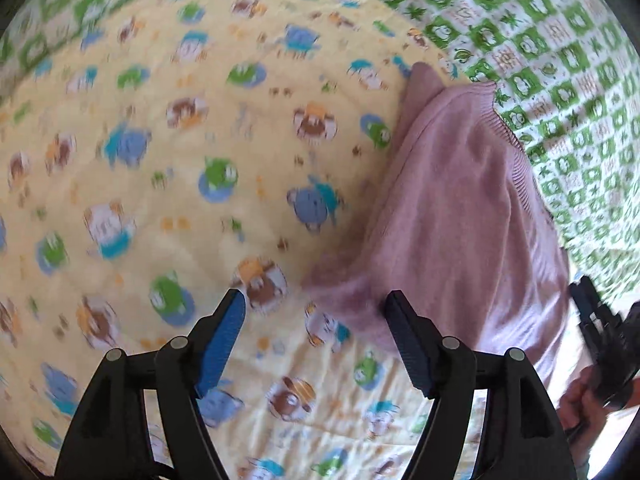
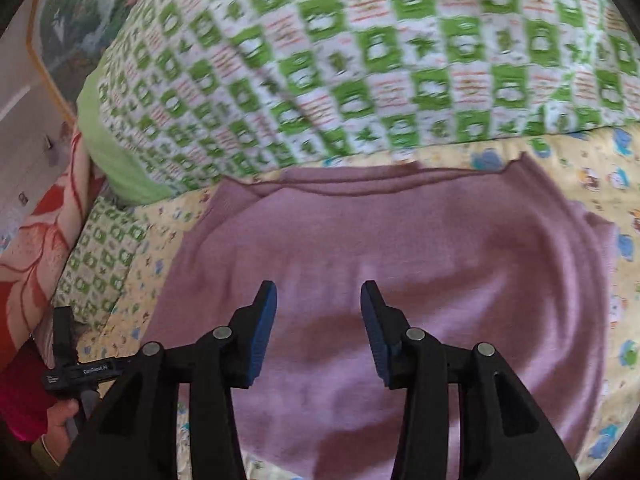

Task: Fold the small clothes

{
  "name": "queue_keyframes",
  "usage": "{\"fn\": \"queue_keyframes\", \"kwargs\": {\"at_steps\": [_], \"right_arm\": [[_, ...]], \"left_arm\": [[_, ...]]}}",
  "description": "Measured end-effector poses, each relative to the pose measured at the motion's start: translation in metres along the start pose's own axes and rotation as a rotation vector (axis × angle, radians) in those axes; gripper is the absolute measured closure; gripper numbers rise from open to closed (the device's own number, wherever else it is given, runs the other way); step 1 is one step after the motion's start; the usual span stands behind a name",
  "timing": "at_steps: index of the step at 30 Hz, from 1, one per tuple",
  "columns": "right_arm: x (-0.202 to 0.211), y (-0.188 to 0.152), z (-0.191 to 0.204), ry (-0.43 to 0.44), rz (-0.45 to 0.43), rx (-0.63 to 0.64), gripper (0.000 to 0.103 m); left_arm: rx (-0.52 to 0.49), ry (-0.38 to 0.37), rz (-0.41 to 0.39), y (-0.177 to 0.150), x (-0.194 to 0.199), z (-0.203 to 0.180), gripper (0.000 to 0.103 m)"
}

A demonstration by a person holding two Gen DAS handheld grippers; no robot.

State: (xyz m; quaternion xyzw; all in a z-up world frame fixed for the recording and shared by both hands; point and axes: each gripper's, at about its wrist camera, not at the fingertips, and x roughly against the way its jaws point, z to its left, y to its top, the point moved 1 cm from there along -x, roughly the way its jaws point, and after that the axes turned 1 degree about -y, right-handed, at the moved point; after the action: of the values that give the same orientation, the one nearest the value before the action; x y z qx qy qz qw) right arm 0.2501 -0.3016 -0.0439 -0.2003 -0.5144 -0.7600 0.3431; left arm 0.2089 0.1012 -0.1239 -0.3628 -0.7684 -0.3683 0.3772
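Mauve knit garment lies spread flat on the yellow cartoon-print sheet, a green-checked blanket at its 12 o'clock edge. Right gripper hovers over it, fingers spread — left gripper likewise spread, the garment at its 2 o'clock.

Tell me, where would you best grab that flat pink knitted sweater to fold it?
Probably at the ribbed hem of the pink knitted sweater, along its far edge by the green-checked pillow. The layered edges there lift slightly off the yellow cartoon-print sheet, giving the open right gripper fingers something to pinch, coming from above.
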Motion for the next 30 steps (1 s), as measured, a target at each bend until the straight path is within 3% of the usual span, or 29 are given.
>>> {"fn": "queue_keyframes", "kwargs": {"at_steps": [6,10,11,14,15,18,23,26,30], "right_arm": [[-0.005,-0.021,0.009,0.016,0.049,-0.011,0.057],[-0.007,-0.031,0.012,0.014,0.08,-0.028,0.057],[-0.007,-0.032,0.012,0.013,0.084,-0.026,0.057],[-0.006,-0.032,0.014,0.015,0.089,-0.024,0.057],[-0.006,-0.031,0.014,0.014,0.088,-0.025,0.057],[-0.007,-0.027,0.013,0.01,0.087,-0.042,0.057],[-0.006,-0.019,0.006,0.001,0.072,-0.077,0.057],[-0.006,-0.015,0.003,0.0,0.072,-0.093,0.057],[-0.015,0.001,0.005,0.038,0.1,-0.1,0.057]], "left_arm": [[0.188,-0.129,0.035,0.011,-0.028,0.001,0.025],[0.237,-0.155,0.008,0.024,-0.044,-0.005,0.025],[0.23,-0.148,-0.008,0.026,-0.044,-0.006,0.03],[0.187,-0.168,-0.017,0.036,-0.056,-0.015,0.075],[0.189,-0.19,-0.016,0.036,-0.058,-0.015,0.079],[0.15,-0.215,-0.051,0.036,-0.052,-0.023,0.085],[0.048,-0.247,-0.092,0.031,-0.03,-0.057,0.087],[-0.049,-0.304,-0.107,0.026,-0.014,-0.094,0.087],[-0.196,-0.317,-0.097,0.013,-0.011,-0.146,0.087]]}}
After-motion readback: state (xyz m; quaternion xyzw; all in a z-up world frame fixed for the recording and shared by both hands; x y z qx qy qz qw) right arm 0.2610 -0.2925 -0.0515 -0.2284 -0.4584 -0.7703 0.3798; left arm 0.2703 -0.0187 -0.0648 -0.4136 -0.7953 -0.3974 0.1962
